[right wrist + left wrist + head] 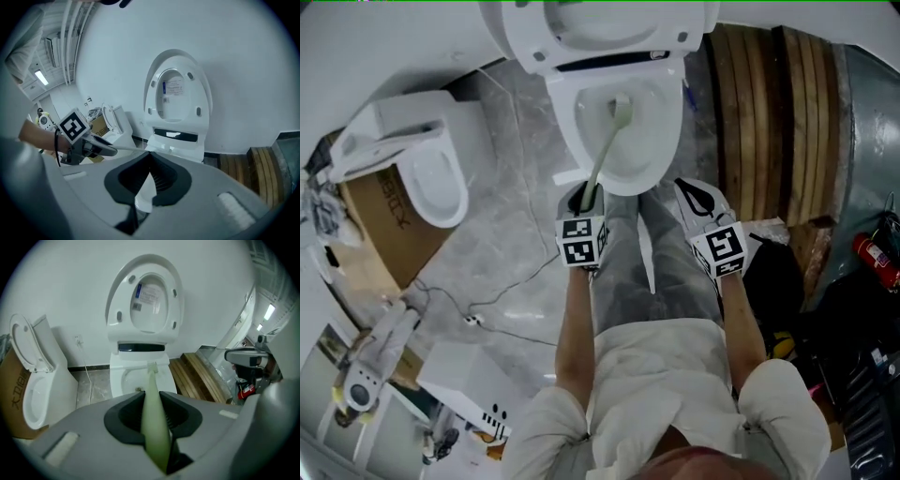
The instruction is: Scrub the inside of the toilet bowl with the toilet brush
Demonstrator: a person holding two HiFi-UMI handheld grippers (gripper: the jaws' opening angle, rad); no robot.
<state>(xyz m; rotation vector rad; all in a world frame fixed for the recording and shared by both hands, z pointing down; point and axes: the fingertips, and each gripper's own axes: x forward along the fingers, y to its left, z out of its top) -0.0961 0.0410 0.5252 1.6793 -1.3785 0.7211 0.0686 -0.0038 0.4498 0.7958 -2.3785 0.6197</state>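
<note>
The left gripper (152,397) is clamping the toilet brush (603,155) by its handle, bristles sitting inside the toilet bowl (671,141). The right gripper (699,199) is hanging closed and empty. That light, stiff, smooth handle is likely needing a firm hold at its end.

Right gripper (150,157) closed, empty, toilet (174,140) ahead, lid (178,86) raised, left gripper (86,147) at left holding toilet brush (130,149)
</note>
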